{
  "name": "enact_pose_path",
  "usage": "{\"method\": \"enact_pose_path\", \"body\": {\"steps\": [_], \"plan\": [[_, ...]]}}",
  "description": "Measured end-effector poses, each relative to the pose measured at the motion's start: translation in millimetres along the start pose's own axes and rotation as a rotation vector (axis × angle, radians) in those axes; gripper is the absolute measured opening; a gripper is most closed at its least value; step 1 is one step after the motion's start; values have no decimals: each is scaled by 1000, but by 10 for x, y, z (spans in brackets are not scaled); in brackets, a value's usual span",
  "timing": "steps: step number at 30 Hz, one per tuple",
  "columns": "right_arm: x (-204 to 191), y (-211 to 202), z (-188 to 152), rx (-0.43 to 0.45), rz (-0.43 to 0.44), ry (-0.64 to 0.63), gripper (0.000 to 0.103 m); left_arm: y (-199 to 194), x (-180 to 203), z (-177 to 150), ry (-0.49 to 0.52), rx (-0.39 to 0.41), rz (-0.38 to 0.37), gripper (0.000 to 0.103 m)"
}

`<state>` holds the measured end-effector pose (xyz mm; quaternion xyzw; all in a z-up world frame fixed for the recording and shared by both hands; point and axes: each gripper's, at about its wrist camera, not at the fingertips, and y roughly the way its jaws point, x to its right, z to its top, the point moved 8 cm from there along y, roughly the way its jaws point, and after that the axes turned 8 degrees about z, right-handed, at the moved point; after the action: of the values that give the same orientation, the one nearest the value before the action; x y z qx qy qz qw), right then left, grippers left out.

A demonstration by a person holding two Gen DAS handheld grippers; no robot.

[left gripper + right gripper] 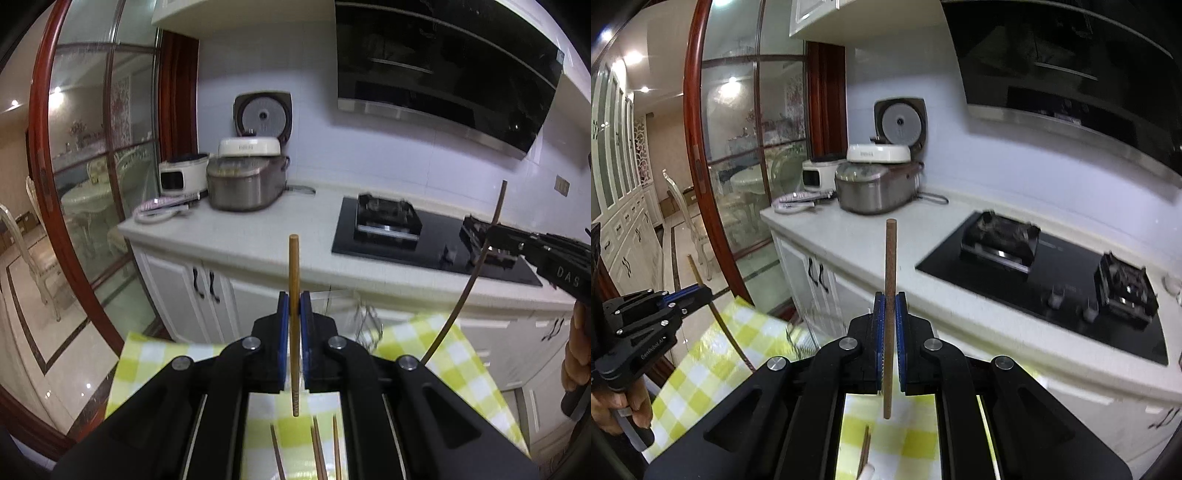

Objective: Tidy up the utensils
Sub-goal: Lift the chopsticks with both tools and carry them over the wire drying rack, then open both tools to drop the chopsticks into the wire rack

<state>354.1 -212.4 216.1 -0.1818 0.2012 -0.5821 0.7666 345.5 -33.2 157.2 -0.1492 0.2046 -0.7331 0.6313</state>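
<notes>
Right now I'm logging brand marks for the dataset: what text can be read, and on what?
"DAS" on the right hand-held gripper body.
"GenRobot.AI", faint, on the left hand-held gripper body.
White cooker lid: mark too blurred to read.
Chopstick engraving: unreadable.

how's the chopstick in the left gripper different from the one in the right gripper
The left gripper clamps a lighter, yellowish-brown chopstick; the right gripper clamps a darker, reddish-brown chopstick. In each gripper's own view, the left stick looks thinner than the right. Both stand roughly upright, pinched between blue pads above the green checked cloth.
</notes>
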Motion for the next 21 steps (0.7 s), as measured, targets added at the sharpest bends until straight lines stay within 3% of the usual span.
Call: {"method": "enact_pose_path", "body": {"steps": [7, 11, 15, 21], "plan": [[-89, 216, 481, 52, 27, -9, 7, 115, 94, 560, 0, 79, -6, 6], [-175, 392, 609, 67, 43, -7, 7, 222, 142, 701, -12, 105, -16, 6], [-207, 604, 577, 72, 57, 4, 7, 440, 190, 663, -13, 115, -14, 6], [-103, 1078, 283, 23, 52, 34, 7, 907, 137, 337, -38, 65, -11, 6]]}}
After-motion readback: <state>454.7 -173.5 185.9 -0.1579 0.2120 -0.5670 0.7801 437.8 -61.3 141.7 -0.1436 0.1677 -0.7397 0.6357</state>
